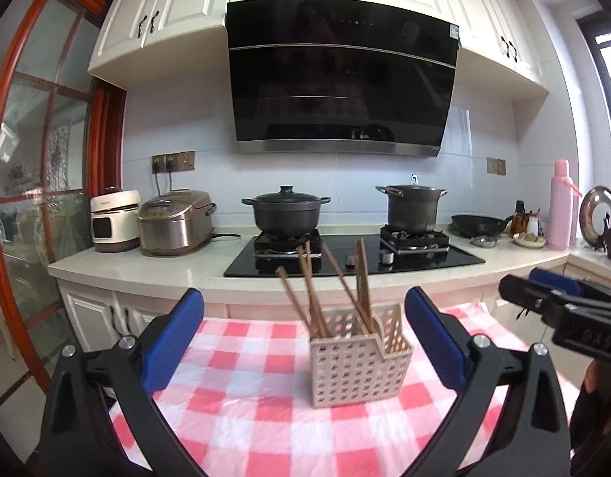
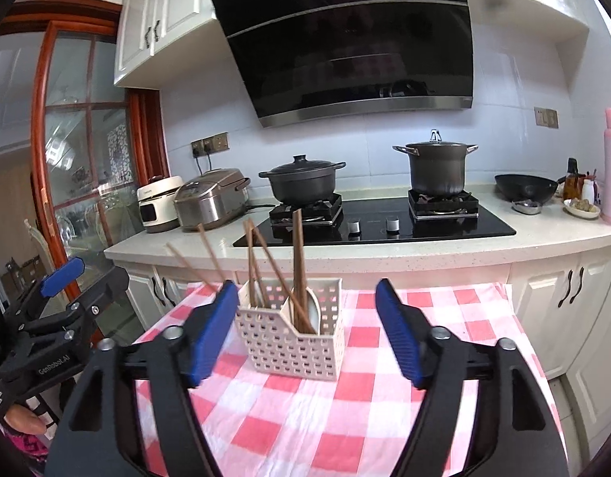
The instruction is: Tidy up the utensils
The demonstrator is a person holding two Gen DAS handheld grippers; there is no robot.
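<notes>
The caddy (image 1: 359,361) stands on the checked cloth (image 1: 242,389), chopsticks (image 1: 317,294) leaning out of it (about 6 visible). Left gripper (image 1: 303,338) gapes wide, nothing between its pads. Right gripper (image 2: 307,318) is also spread, empty, short of the caddy.

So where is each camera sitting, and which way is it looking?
Left wrist: sits on the left gripper, looking forward over the checked tablecloth at the utensil basket and stove; its own blue pads show, wide open, with the right gripper at the right edge.
Right wrist: sits on the right gripper, facing the same way; a fingertip and the left gripper show at left.
Both share basket, chopsticks, stove.
</notes>
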